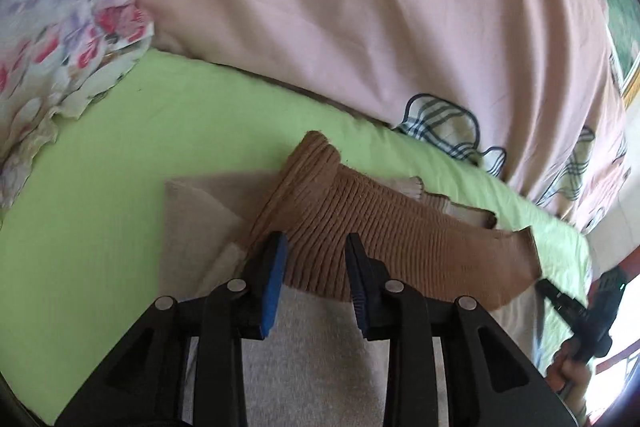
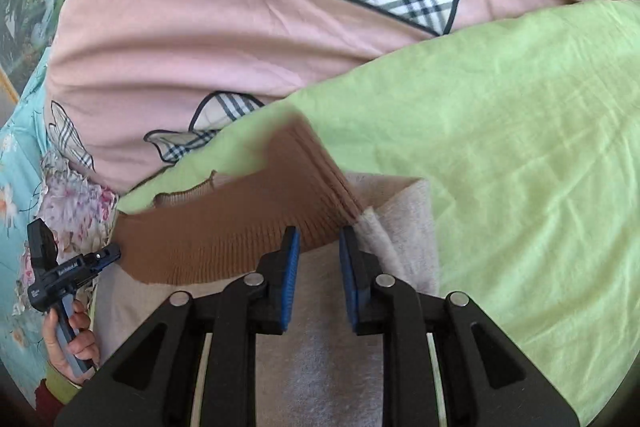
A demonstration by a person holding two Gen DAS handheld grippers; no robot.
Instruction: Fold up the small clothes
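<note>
A small sweater lies on a lime green sheet (image 1: 100, 187). Its body is pale beige (image 1: 200, 211) and a brown ribbed band (image 1: 360, 219) lies folded across it. My left gripper (image 1: 316, 247) is open, jaws astride the band's near edge, nothing held. In the right wrist view the brown band (image 2: 224, 239) crosses the beige body (image 2: 404, 227). My right gripper (image 2: 318, 239) is open at the band's right end, just above the cloth. Each gripper shows in the other's view, the right one (image 1: 576, 311) and the left one (image 2: 68, 275), at the band's far ends.
A pink quilt with plaid patches (image 1: 380, 27) is bunched behind the sweater, also in the right wrist view (image 2: 240, 47). A floral pillow (image 1: 52, 47) lies at the left. The green sheet (image 2: 520, 147) stretches to the right.
</note>
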